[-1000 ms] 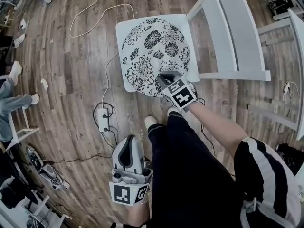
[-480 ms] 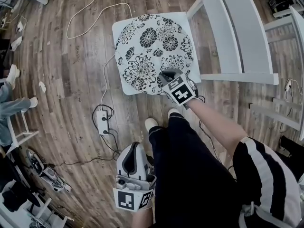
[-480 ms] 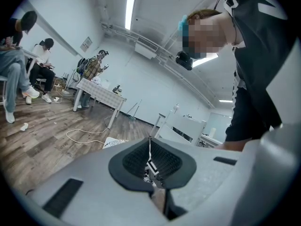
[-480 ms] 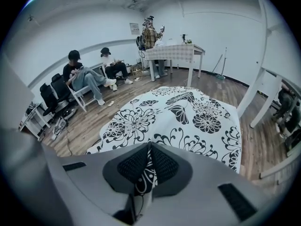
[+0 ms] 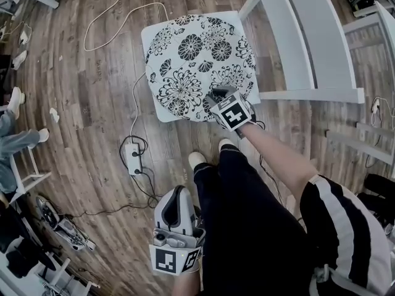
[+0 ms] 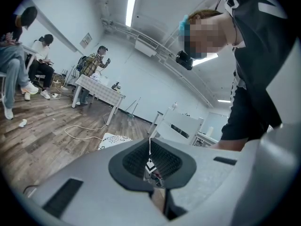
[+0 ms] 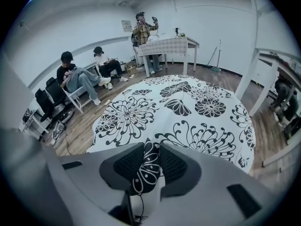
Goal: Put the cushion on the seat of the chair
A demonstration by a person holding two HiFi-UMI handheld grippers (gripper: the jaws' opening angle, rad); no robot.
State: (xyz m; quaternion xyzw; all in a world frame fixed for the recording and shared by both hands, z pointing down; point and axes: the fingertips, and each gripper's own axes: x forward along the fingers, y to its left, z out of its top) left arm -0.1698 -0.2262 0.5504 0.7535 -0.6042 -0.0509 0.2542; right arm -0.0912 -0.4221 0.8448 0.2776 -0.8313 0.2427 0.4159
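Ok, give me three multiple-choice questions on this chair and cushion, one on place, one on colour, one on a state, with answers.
1. Where does the cushion lie? A on the floor; B on the chair seat; C on the person's lap.
2. What is its pattern? A black flowers on white; B red stripes; C plain blue.
3. How are the left gripper's fingers? A together, empty; B closed on the cushion; C closed on a cable.
1 B: it covers the seat, its edge between the right gripper's opening fingers. 2 A: the head view shows it. 3 A: its own view shows them meeting, nothing between.
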